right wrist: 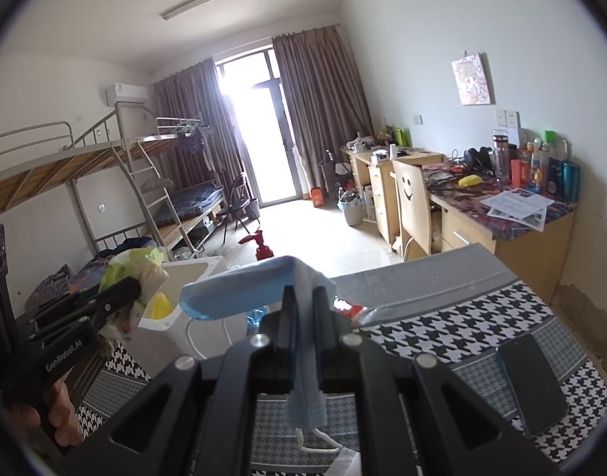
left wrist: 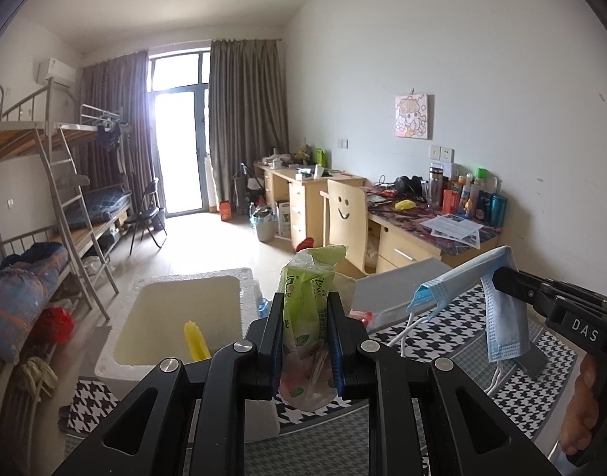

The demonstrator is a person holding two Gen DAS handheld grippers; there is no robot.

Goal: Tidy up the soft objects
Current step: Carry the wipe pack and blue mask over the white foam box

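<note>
white walls | bunk beds [left wrist: 45,198] | desks [left wrist: 422,234] | curtained bright balcony door [left wrist: 178,135]

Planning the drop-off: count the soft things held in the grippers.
2. A green plastic bag in the left gripper, a blue face mask in the right gripper, both above the checkered cloth.

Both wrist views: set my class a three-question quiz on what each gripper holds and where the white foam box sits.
1. True or false: the left gripper is shut on a green plastic packet.
2. What does the right gripper hold?
3. The yellow item lies: A) in the foam box B) on the phone C) on the houndstooth cloth.

Key: 1 true; 2 a blue face mask; 3 A.
</note>
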